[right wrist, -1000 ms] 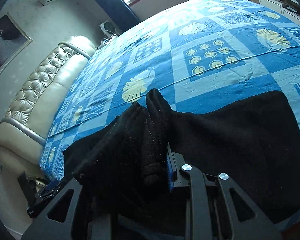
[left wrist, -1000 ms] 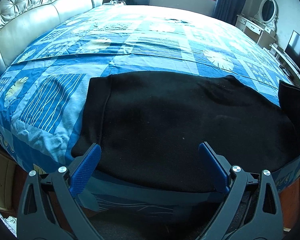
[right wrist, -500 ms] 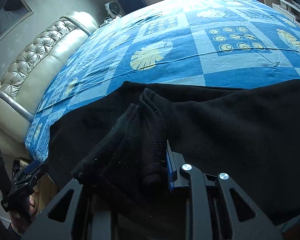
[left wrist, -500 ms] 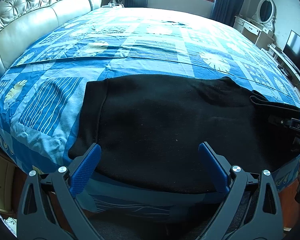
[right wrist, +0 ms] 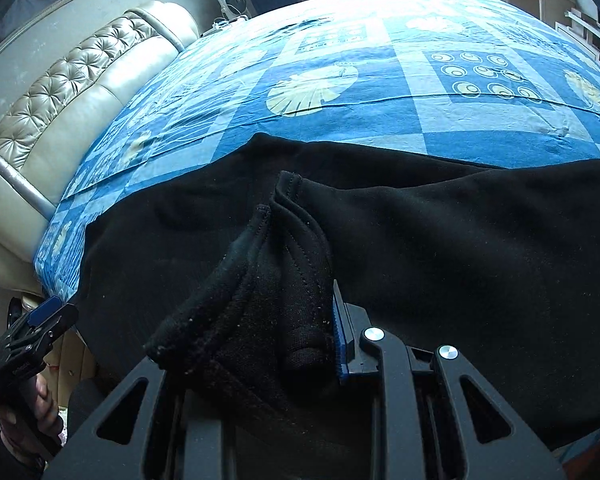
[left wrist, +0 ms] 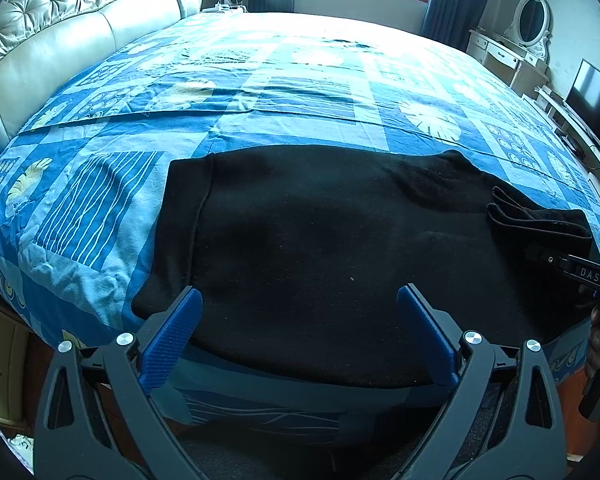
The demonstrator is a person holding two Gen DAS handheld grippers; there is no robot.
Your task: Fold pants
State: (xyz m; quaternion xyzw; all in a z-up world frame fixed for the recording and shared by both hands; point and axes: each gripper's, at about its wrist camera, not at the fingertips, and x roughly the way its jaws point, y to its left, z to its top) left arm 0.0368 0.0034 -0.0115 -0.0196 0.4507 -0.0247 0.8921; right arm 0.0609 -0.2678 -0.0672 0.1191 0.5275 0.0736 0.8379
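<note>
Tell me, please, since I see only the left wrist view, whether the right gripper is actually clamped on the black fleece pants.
Observer: Yes. The right wrist view shows the right gripper shut on a bunched, stitched hem of the black fleece pants.
Operator: Thank you. Is that hem lifted off the rest of the cloth?
Observer: It stands up as a ridge between the jaws, above the flat layer spread on the blue patterned bedsheet.
Operator: And can you see my left gripper from there?
Observer: Yes, the left gripper sits at the bed's near corner, a hand gripping its handle.
</note>
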